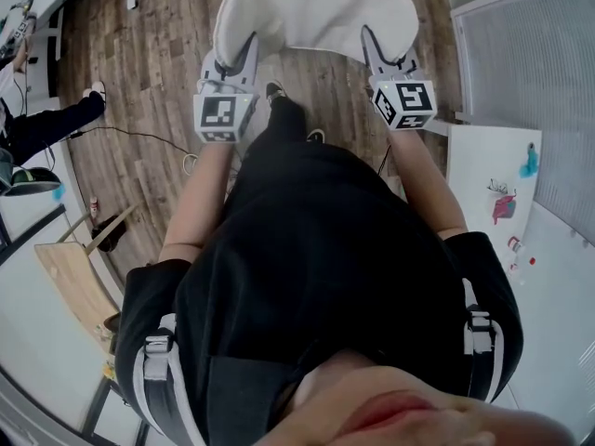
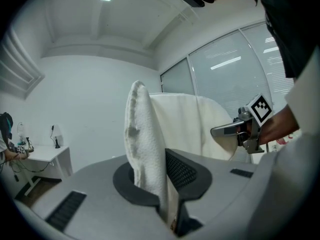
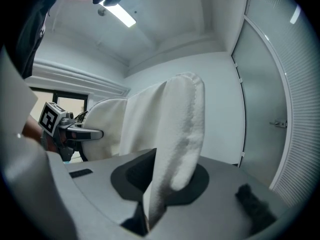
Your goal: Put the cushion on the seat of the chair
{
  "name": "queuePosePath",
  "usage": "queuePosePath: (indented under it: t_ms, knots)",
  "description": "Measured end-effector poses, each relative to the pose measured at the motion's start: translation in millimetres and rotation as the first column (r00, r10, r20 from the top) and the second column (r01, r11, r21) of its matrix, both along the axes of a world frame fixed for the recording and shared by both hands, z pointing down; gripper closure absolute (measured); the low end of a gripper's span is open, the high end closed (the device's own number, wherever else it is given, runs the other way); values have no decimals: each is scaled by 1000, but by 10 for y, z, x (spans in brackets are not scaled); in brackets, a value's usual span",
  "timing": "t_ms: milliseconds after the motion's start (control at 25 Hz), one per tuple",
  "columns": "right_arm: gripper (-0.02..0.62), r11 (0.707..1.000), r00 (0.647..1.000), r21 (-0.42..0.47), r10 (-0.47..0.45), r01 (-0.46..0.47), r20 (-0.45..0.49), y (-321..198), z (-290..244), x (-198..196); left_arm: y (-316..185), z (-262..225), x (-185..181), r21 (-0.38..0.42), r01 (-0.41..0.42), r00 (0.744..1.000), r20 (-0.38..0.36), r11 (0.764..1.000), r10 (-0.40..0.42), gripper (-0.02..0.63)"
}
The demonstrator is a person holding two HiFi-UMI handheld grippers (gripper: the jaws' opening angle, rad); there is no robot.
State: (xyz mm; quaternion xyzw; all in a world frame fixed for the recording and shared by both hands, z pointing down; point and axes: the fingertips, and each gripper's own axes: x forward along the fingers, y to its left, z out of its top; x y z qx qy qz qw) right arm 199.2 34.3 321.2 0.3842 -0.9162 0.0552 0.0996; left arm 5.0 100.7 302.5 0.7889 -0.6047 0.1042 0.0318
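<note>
You hold the white cushion (image 1: 316,12) out in front of your body, above the wooden floor (image 1: 149,72), with one gripper on each of its side edges. Your left gripper (image 1: 249,46) has its jaws drawn narrow and pinched on the cushion's left edge, the fabric standing up from between them in the left gripper view, and your right gripper (image 1: 369,43) is clamped the same way on the right edge, where the thick fleecy rim rises out of its jaws. A white table (image 1: 483,170) with small items on it stands just to your right.
</note>
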Motion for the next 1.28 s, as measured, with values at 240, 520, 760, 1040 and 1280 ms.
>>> queuePosePath:
  t_ms: [240, 520, 760, 1040, 1280]
  knots:
    - [545, 1000, 1000, -3, 5, -5, -19, -497, 60, -215, -490, 96, -218, -7, -6, 1000, -12, 1000, 6, 551]
    - [545, 1000, 999, -7, 16, -16, -36, -1049, 24, -581, -1065, 88, -581, -9, -8, 999, -32, 1000, 8, 550]
    - [545, 1000, 999, -6, 24, -25, -48, -1468, 21, -874, -1496, 118, -874, -6, -19, 999, -42, 1000, 19, 551]
    - [545, 999, 998, -8, 30, -31, -61, -1827, 94, -1187, -1878, 179, -1200, -18, -48, 998, -45, 999, 47, 551]
    - [545, 999, 997, -31, 5, -8, -75, -2125, 222, -1317, -2147, 309, -1318, -53, -36, 998, -45, 998, 33, 551]
